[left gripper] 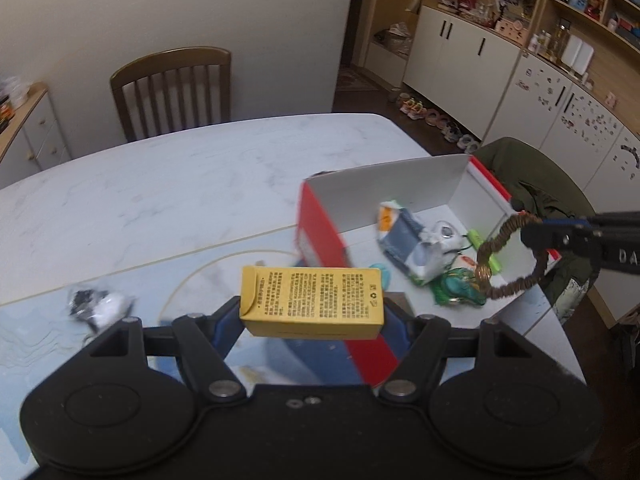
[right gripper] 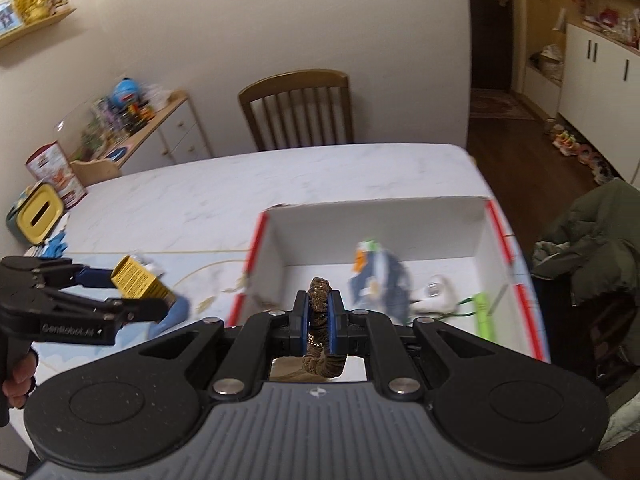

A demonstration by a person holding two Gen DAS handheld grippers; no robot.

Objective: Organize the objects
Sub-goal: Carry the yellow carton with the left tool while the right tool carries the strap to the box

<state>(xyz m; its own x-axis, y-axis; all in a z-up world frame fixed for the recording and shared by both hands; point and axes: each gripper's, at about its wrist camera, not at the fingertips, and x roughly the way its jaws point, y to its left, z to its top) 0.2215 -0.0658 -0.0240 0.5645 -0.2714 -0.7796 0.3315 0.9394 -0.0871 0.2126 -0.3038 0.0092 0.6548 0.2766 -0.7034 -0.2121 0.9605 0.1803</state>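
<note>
Black linkage of the left gripper (left gripper: 312, 312) filled the foreground, its jaws closed on the ends of a small yellow carton (left gripper: 312, 302) held crosswise and clear of the table (left gripper: 160, 184). Seen from the right wrist, the carton (right gripper: 138, 282) hung well to the left of the red-and-white box (right gripper: 496, 216), outside its near left wall. The right gripper (right gripper: 319, 316) was pinched nearly shut on a brown hair tie (right gripper: 320, 320), whose loop (left gripper: 508, 260) dangled above the open box (left gripper: 320, 220), over a pile that included a blue-grey packet (left gripper: 404, 240), a white gadget (left gripper: 442, 236) and a green item (left gripper: 460, 288).

Likely hazards, judged from this arrangement: the carton was gripped only at its ends, so a jolt could twist it free; carried low, it could strike the box wall. The hair tie, soft and springy, might snag on a pad when released, or drop outside if let go too near the right wall. Both grippers converging on one box might collide. A crumpled wrapper (left gripper: 96, 306) lay on the table, not yet collected.
</note>
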